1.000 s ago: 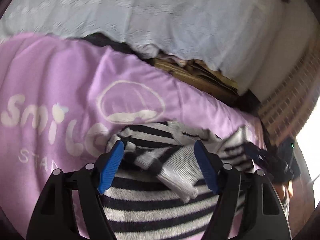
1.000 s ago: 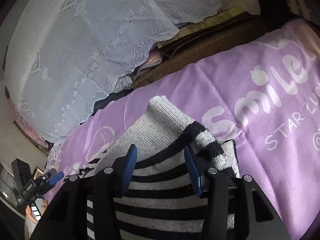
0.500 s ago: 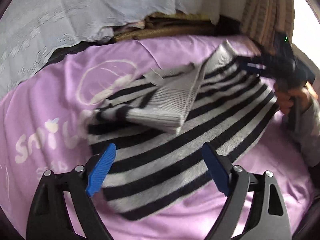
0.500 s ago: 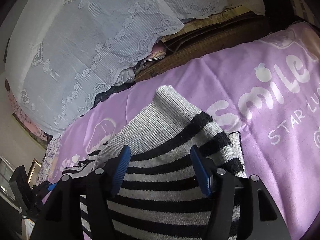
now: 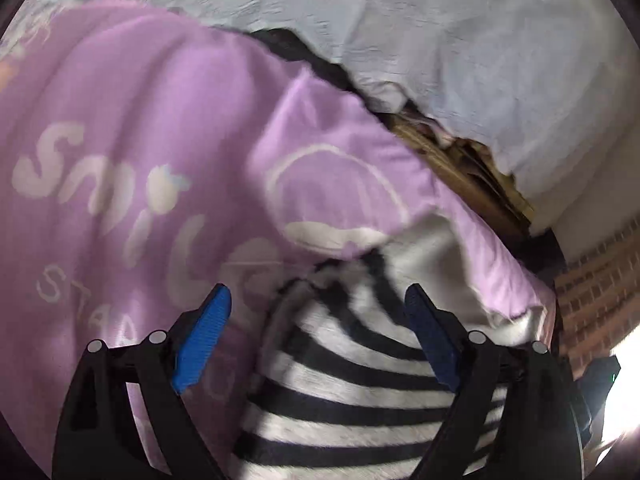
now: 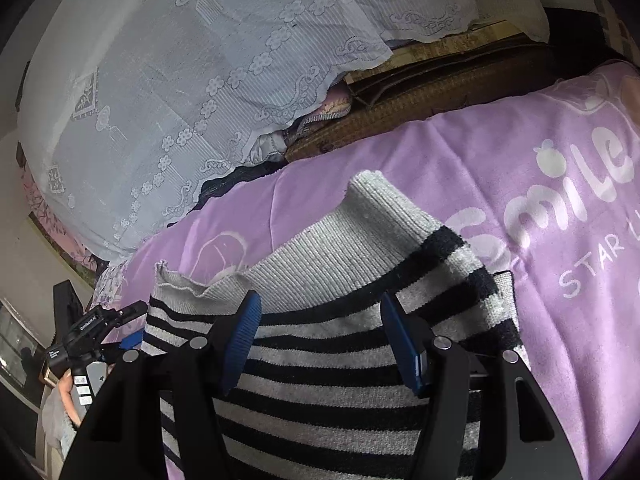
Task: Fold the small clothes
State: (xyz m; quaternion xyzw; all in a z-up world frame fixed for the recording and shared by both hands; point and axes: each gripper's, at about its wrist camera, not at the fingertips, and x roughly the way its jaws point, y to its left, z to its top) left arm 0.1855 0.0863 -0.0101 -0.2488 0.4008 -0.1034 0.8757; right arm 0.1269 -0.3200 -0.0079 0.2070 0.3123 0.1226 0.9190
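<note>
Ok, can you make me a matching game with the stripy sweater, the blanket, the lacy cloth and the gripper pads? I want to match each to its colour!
Things:
1. sweater
2. blanket
3. lace cloth
4. right gripper pads

Colours:
A. purple with white letters
B. blue
C. black and grey stripes
D. pale white

Pairs: 1-C, 2-A, 3-D, 4-B
</note>
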